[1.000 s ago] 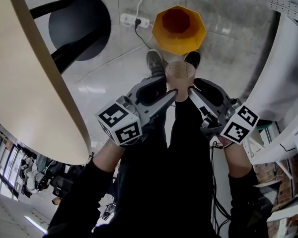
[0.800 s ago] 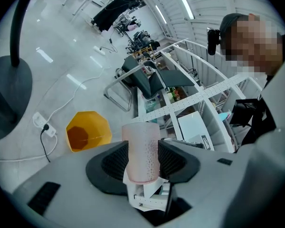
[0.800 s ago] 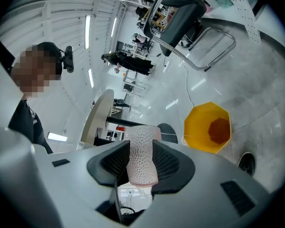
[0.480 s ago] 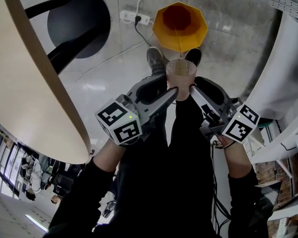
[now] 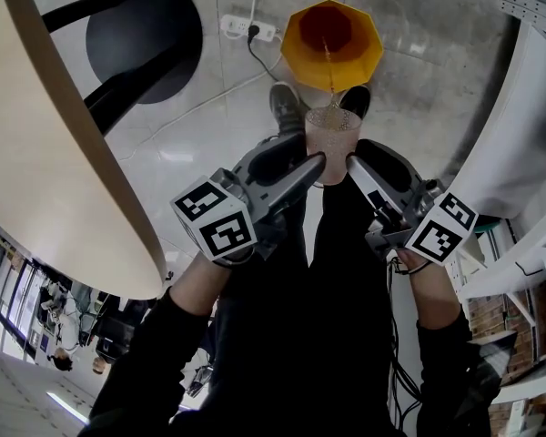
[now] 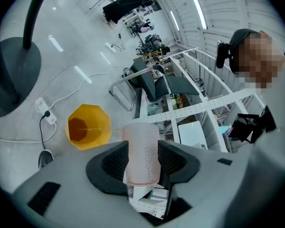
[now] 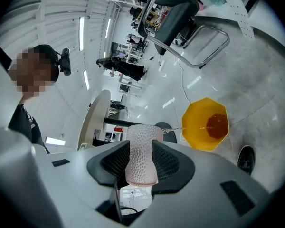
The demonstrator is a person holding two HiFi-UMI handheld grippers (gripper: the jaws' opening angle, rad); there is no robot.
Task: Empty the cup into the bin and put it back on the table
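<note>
I have the cup (image 5: 332,139) up in front of me, with the left gripper (image 5: 315,166) on its left and the right gripper (image 5: 353,166) on its right; it sits between both pairs of jaws. The bin (image 5: 298,55) stands on the floor (image 5: 428,53) beyond the cup, just past my shoes (image 5: 284,109). A thin stream (image 5: 329,78) runs from the cup's rim into the bin. A power strip (image 5: 246,34) lies left of the bin, a stool base (image 5: 146,35) farther left, and the table (image 5: 36,153) at my far left.

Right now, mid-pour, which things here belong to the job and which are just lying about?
Job: textured pink cup, clamped by left gripper and right gripper; yellow bin; table.
Lying about: black stool; power strip; perforated white shelving.
</note>
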